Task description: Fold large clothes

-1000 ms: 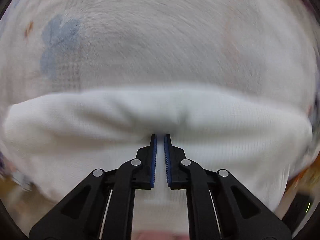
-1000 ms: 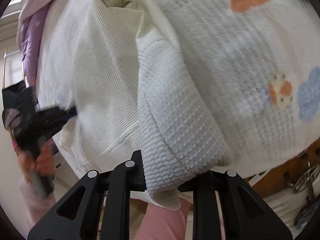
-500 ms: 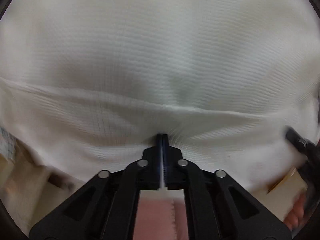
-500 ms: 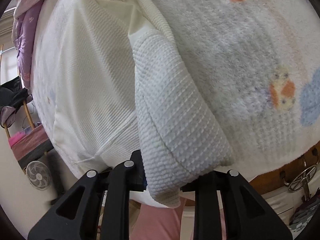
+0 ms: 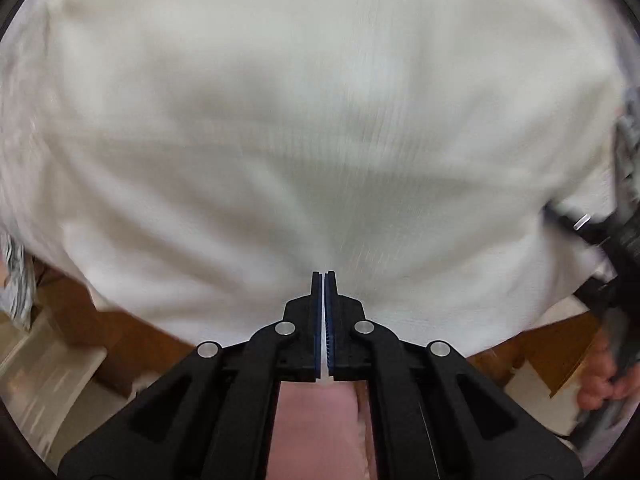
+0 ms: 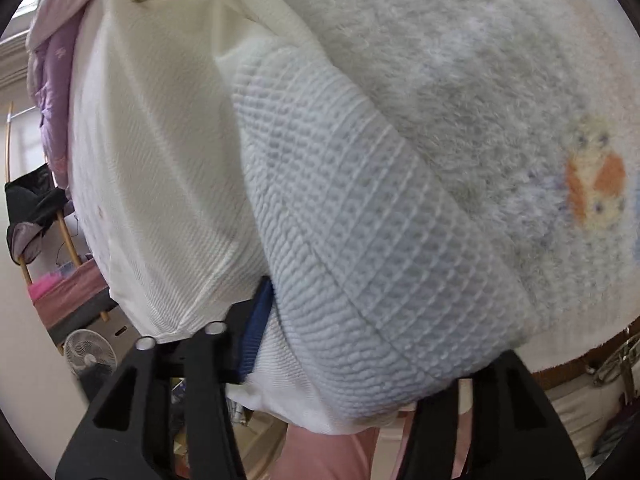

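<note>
Left wrist view: the left gripper (image 5: 324, 276) is seen at lower centre, its jaws pressed nearly together on a thin edge of the white garment (image 5: 312, 128). A sliver of white cloth is visible between the blue pads. The garment is spread across almost the whole frame, blurred, with its lower hem running just above the gripper's black linkage. Brown wooden furniture (image 5: 120, 332) is noted below the hem at lower left and lower right. At the right edge a dark, blurred tool with a hand (image 5: 604, 384) beneath it is seen; whether this is the other gripper cannot be told.

Right wrist view: the right gripper (image 6: 320, 344) is seen at the bottom, clenched on a thick waffle-knit cuff (image 6: 360, 248) of the white garment (image 6: 160, 184). One blue pad (image 6: 256, 328) is exposed at the left of the cuff; the other finger is hidden behind cloth. The garment is draped from upper left down to the gripper. A fuzzy blanket (image 6: 480, 80) with an orange cartoon figure (image 6: 596, 176) lies behind it on the right. Purple cloth (image 6: 56, 64) is seen at upper left, a small fan (image 6: 90, 350) at lower left.
</note>
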The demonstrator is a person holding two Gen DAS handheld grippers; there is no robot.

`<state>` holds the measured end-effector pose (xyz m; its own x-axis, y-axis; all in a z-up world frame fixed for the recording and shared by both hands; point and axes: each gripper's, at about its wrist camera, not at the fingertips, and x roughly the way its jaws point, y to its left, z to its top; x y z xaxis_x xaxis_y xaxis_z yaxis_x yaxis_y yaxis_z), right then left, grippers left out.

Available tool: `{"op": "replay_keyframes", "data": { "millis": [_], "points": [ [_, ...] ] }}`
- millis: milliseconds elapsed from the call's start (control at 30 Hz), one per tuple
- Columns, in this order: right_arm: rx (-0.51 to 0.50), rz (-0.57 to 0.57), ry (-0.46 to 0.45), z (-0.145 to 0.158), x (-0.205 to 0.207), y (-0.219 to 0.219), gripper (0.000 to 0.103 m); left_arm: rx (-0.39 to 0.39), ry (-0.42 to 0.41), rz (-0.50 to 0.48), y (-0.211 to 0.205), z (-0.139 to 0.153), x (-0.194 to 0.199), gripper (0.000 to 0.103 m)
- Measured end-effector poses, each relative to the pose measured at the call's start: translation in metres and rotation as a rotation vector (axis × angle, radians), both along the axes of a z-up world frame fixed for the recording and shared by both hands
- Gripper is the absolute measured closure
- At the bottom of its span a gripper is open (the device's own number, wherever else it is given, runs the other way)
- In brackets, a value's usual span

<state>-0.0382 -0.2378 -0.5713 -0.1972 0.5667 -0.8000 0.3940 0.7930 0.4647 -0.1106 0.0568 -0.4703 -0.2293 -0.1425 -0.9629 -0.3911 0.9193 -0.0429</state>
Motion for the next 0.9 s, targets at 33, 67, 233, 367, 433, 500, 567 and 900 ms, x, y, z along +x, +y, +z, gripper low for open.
{"op": "replay_keyframes", "data": {
  "millis": [33,67,233,367,433,500,567,900],
  "points": [
    [-0.001,0.0,-0.021,0.005,-0.002,0.002,0.071,-0.005,-0.028,0.009,0.005,0.001,0.005,0.098],
    [0.005,-0.009,-0.035,0.009,-0.003,0.003,0.083,0.008,-0.027,0.007,0.008,-0.003,0.007,0.098],
    [0.14,0.015,-0.218,0.072,-0.003,0.031,0.089,0.069,0.019,0.005,0.009,-0.054,0.007,0.098],
    [0.137,0.14,-0.323,0.119,-0.002,0.073,0.091,0.109,0.026,-0.021,-0.01,-0.059,0.015,0.098],
    [0.137,0.188,-0.363,0.138,-0.002,0.095,0.091,0.092,0.007,-0.005,-0.009,-0.06,0.014,0.098],
    [0.147,0.208,-0.384,0.15,-0.004,0.11,0.091,0.066,-0.016,-0.008,0.009,-0.059,-0.003,0.098],
    [0.149,0.235,-0.396,0.159,-0.006,0.128,0.091,0.037,-0.042,-0.025,0.024,-0.058,-0.016,0.098],
    [0.071,0.398,-0.463,0.193,-0.027,0.206,0.091,-0.186,-0.162,-0.065,0.062,-0.067,-0.043,0.097]
  ]
}}
